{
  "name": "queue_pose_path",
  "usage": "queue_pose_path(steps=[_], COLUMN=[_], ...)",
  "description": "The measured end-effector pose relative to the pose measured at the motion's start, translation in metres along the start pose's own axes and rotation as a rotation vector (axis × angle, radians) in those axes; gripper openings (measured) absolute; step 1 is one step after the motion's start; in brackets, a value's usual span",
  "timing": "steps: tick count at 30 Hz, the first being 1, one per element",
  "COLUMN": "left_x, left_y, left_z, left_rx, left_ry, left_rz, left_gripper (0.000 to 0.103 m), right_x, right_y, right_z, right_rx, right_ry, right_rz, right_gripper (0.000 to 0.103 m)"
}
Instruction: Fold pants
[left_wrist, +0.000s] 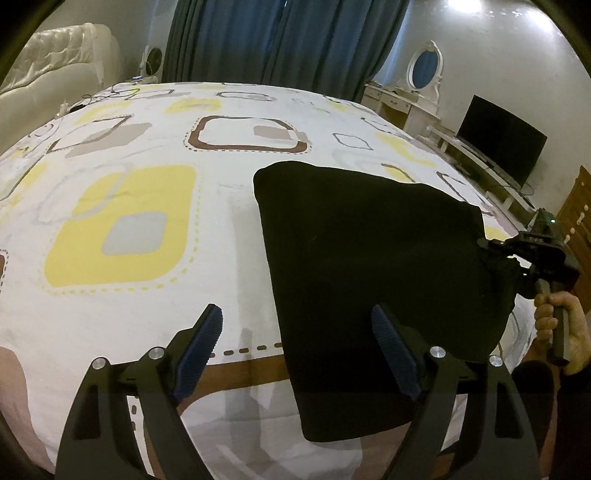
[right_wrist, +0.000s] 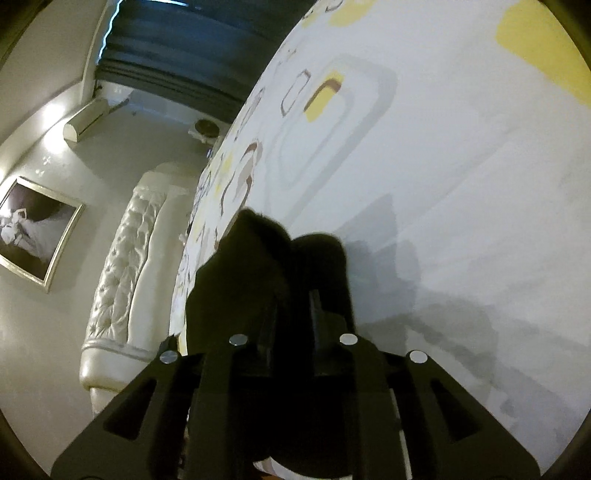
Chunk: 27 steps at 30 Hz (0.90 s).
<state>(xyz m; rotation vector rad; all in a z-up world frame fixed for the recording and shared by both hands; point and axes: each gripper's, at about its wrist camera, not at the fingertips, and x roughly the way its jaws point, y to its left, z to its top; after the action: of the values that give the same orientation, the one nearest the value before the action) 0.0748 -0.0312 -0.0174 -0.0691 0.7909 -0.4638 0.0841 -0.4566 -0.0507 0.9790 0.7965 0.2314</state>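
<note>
The black pants (left_wrist: 369, 266) lie folded into a compact shape on the patterned bed cover (left_wrist: 147, 229), right of centre in the left wrist view. My left gripper (left_wrist: 297, 328) is open and empty, with its right finger (left_wrist: 395, 350) over the near edge of the pants. My right gripper (left_wrist: 491, 247) is at the right side of the pants, shut on a bunched fold of them and lifting that edge. In the right wrist view the black cloth (right_wrist: 258, 266) fills the space between the closed fingers and hides their tips.
The bed has a white padded headboard (left_wrist: 55, 74) at the left. Blue curtains (left_wrist: 284, 40) hang behind it. A white dresser with an oval mirror (left_wrist: 424, 70) and a black TV (left_wrist: 498, 140) stand beyond the bed's right edge.
</note>
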Motion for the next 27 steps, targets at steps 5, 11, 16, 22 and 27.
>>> queue_pose_path(steps=[5, 11, 16, 22, 27], left_x=[0.000, 0.001, 0.002, 0.003, -0.005], left_y=[-0.003, -0.005, -0.005, -0.005, 0.003], left_z=[0.001, 0.000, 0.001, 0.001, 0.005], left_rx=[-0.002, -0.002, -0.008, -0.015, -0.036], left_ry=[0.003, 0.005, 0.009, 0.016, 0.007], left_rz=[0.005, 0.009, 0.012, 0.008, 0.010], left_gripper=[0.082, 0.082, 0.082, 0.082, 0.082], right_x=[-0.033, -0.024, -0.001, -0.004, 0.000], right_y=[0.023, 0.064, 0.064, 0.025, -0.006], right_z=[-0.005, -0.033, -0.052, -0.053, -0.053], right_rx=[-0.057, -0.166, -0.186, -0.115, -0.043], right_ry=[-0.091, 0.035, 0.135, 0.137, 0.159], right_rz=[0.002, 0.123, 0.108, 0.050, 0.094], right_gripper=[0.019, 0.022, 0.022, 0.010, 0.000])
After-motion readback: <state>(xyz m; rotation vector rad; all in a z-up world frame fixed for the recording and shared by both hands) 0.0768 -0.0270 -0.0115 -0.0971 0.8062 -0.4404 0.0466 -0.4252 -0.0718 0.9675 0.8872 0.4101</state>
